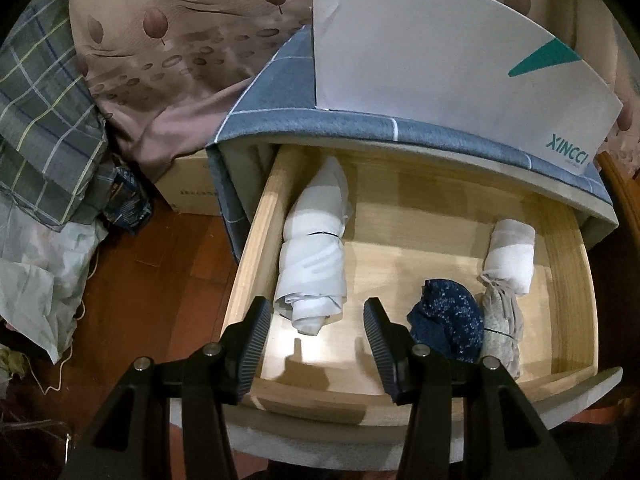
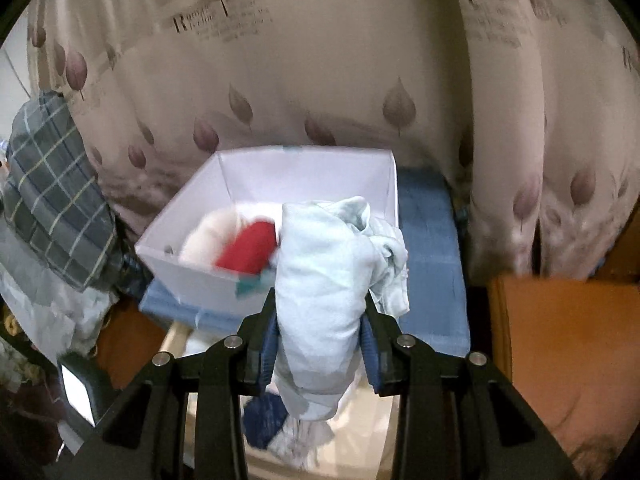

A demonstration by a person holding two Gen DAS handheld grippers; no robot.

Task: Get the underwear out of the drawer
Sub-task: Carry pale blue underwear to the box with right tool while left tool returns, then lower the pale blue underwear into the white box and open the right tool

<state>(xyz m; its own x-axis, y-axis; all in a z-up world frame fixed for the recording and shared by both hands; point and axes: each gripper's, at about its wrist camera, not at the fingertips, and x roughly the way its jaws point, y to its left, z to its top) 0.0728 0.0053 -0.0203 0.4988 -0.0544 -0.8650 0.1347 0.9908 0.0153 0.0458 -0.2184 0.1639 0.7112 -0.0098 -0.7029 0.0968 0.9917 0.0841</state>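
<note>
Left wrist view: the left gripper (image 1: 316, 320) is hovering over the front of the open drawer (image 1: 568, 264), jaws spread wide and holding nothing. A white roll (image 1: 312, 256) is lying along the drawer's left wall, its near end sitting just beyond and between the fingertips. A navy bundle (image 1: 448, 320) is lying at front right, touching a beige bundle (image 1: 500, 332), with a small white roll (image 1: 510, 256) behind them. The drawer's middle floor is bare wood, giving open room for a descent. The left wall is running close beside the left finger, so any closing move is calling for clearance on that side. A white box (image 1: 440, 72) is standing on the blue cabinet top (image 1: 272, 104), overhanging the drawer's rear.

Right wrist view: the right gripper (image 2: 320, 320) is pinching a pale blue garment (image 2: 320, 280), jaws pressed on its folded middle, loose cloth hanging below and bunching above. It is being held above the drawer, in front of the box (image 2: 180, 240), which is already holding a red item (image 2: 248, 252) and a white item (image 2: 204, 240).

Judged step: one piece is in transfer toward the box. The next move probably calls for carrying it over the near rim before releasing. The box's right half looks free. A curtain (image 2: 320, 80) is hanging close behind the box.
</note>
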